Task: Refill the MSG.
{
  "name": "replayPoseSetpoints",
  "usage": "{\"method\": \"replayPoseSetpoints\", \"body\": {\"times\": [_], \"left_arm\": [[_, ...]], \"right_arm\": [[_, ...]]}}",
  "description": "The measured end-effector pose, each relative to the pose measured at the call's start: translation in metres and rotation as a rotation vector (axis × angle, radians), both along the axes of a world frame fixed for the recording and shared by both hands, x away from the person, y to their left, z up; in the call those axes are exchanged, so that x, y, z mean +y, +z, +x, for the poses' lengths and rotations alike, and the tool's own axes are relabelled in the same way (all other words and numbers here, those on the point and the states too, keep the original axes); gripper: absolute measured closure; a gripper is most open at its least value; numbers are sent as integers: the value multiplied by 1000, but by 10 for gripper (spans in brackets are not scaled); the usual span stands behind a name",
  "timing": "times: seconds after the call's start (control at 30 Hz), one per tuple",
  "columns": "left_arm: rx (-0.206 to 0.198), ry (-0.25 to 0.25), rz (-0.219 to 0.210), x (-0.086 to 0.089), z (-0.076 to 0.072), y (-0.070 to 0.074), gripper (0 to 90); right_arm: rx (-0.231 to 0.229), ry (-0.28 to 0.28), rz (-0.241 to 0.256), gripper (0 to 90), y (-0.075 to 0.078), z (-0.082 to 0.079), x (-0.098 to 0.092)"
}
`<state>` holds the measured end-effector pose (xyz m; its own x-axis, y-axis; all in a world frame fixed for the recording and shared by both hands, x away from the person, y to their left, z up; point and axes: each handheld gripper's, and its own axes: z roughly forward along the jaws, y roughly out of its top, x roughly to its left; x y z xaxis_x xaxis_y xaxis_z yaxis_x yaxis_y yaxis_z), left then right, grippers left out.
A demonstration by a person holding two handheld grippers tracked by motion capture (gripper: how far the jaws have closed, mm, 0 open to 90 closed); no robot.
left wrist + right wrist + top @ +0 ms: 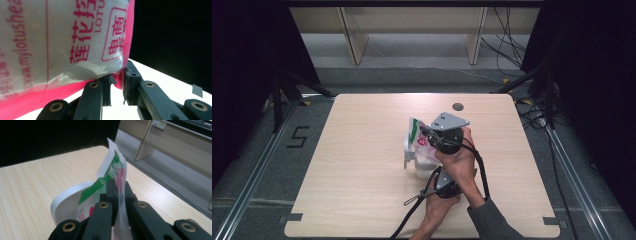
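Observation:
A clear plastic bag (417, 137) with green and pink print stands upright over a white mug (422, 167) at the middle of the table. In the right gripper view, my right gripper (119, 186) is shut on the bag's (113, 166) upper edge, and the mug's rim (66, 198) shows just beyond it. From the high view, this right gripper (426, 132) carries a grey plate. The left gripper (435, 173) sits lower, beside the mug. Seen from the left gripper view, my left gripper (119, 83) pinches the pink bottom seam of the bag (62, 37).
The wooden table (357, 165) has a round cable hole (457, 106) near its far edge. Black cables trail from both grippers toward the front edge. Floor rails, stands and wires lie around the table, with shelf legs behind.

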<state>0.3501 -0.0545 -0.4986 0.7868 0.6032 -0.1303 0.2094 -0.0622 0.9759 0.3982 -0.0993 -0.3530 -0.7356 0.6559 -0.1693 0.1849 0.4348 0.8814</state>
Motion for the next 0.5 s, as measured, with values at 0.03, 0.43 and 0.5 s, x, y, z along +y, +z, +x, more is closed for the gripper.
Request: {"method": "replayPoseSetpoints", "body": {"times": [0.03, 0.43, 0.5], "left_arm": [[1, 0, 0, 0, 0, 0, 783], [9, 4, -30, -2, -1, 0, 783], [9, 4, -30, -2, -1, 0, 783]], "right_arm": [[-1, 1, 0, 892, 0, 0, 0], [-12, -16, 3, 892, -2, 2, 0], [13, -10, 5, 892, -2, 1, 0]]}}
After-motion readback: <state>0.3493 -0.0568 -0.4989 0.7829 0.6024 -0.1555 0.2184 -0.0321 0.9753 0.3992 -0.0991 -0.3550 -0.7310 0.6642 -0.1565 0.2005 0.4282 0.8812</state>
